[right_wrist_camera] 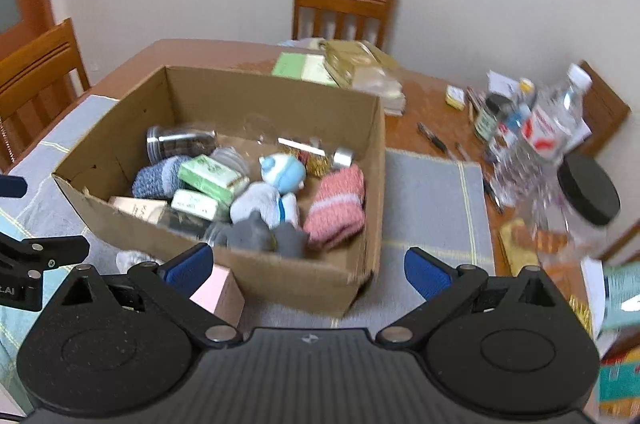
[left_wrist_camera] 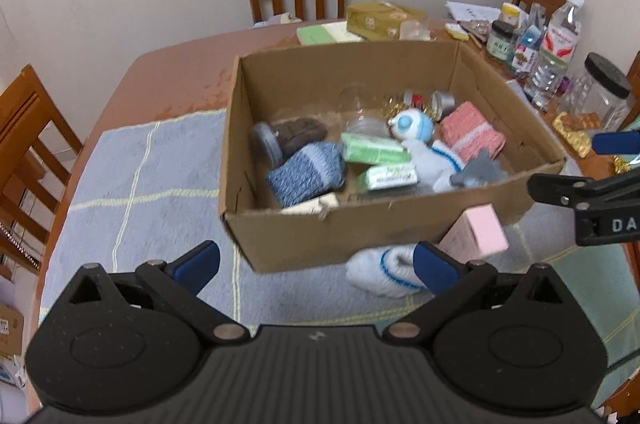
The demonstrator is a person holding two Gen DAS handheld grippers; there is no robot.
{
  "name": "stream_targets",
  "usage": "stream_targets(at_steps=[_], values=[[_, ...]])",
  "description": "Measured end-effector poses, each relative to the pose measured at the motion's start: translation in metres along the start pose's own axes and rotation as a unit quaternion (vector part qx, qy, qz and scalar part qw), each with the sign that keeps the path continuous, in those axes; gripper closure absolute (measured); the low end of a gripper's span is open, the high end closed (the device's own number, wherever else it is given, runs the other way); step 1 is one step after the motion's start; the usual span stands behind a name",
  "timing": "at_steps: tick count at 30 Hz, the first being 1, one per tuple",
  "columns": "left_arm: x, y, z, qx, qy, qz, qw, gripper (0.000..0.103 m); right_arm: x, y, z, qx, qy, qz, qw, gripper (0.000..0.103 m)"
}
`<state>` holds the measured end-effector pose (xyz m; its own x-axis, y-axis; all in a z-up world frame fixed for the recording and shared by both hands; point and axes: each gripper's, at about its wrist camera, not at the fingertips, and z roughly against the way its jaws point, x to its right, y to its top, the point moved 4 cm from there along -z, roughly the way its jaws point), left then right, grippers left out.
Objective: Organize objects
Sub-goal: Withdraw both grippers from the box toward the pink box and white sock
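Left tongs (left_wrist_camera: 316,266) wide, empty. Right tongs (right_wrist_camera: 308,272) wide, empty. Cardboard box (left_wrist_camera: 360,240) on bench (left_wrist_camera: 180,64); pink box (left_wrist_camera: 482,234), white sock (left_wrist_camera: 384,272) outside.

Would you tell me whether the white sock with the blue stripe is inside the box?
Outside: the white sock lies on the grey mat against the cardboard box.
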<state>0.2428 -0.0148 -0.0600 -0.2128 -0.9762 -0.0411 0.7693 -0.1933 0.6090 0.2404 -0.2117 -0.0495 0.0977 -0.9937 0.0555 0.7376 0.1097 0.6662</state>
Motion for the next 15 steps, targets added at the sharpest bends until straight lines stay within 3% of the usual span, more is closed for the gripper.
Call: stream_targets(at_steps=[6,15], values=[[-0.008,-0.016,-0.002,-0.014,-0.002,0.008,0.9999,0.001,-0.011,-0.018,-0.005,-0.02,0.011,-0.022,0.999,0.0],[-0.033,-0.038,-0.002,-0.035,0.01,0.031,0.9989,0.001,-0.038,-0.019,-0.022,-0.03,0.029,-0.023,0.999,0.0]])
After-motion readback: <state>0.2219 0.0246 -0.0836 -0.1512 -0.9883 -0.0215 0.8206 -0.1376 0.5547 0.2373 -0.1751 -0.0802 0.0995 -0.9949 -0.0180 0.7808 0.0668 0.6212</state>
